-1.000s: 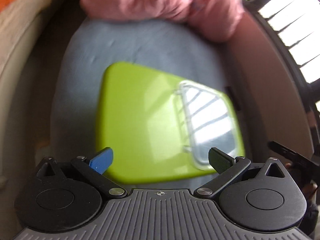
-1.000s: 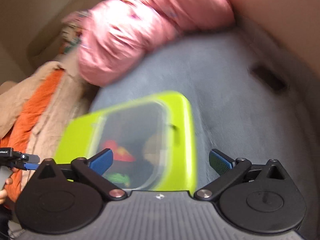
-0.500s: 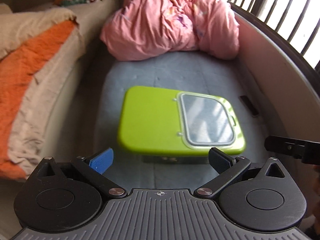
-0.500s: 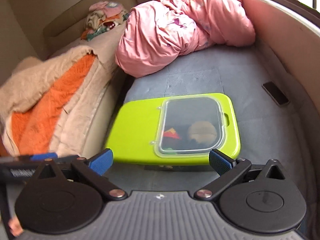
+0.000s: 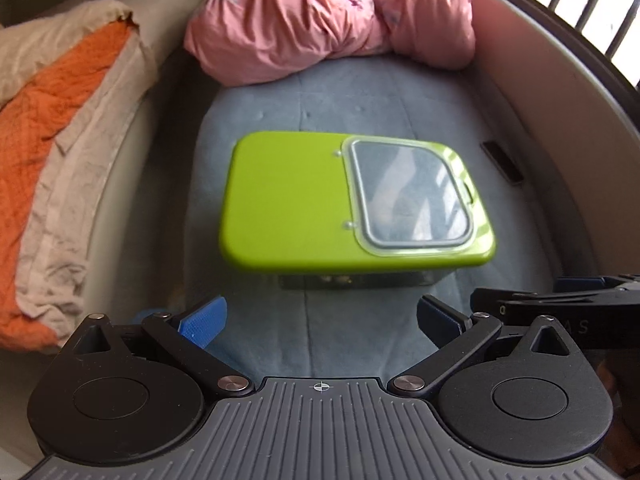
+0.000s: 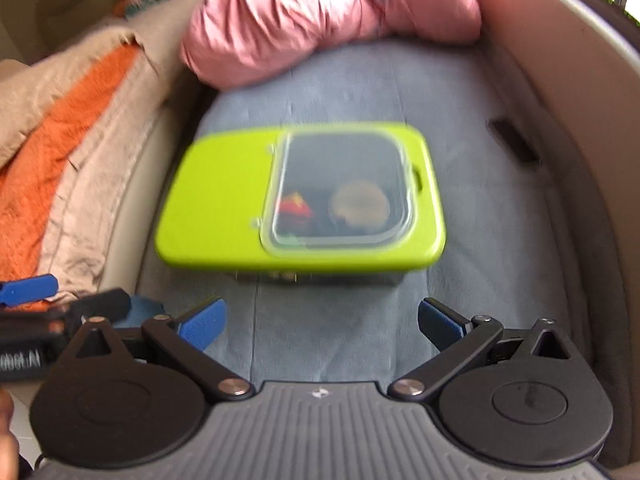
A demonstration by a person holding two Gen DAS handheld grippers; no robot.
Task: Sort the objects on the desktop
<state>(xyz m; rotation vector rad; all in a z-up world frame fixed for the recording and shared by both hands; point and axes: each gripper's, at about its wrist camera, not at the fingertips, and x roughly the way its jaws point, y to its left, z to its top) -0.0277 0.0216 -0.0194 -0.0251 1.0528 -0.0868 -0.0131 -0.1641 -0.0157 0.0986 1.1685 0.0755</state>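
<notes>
Ahead of both sets of jaws, a lime-green box [image 5: 280, 204] with a clear lid window [image 5: 412, 196] sits on a blue-grey cushion [image 5: 360, 100], well apart from the fingertips. The left gripper [image 5: 320, 320] and the right gripper [image 6: 320, 320] both have their jaws spread wide, holding nothing. Bare cushion lies between jaws and box on every side. Beyond the box a pink bundle [image 5: 332, 16] closes the far end; an orange blanket [image 5: 48, 128] lies off to the left, a curved beige wall [image 5: 552, 152] to the right.

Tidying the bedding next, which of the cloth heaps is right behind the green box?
The pink bundle; the orange blanket lies off to the left.
</notes>
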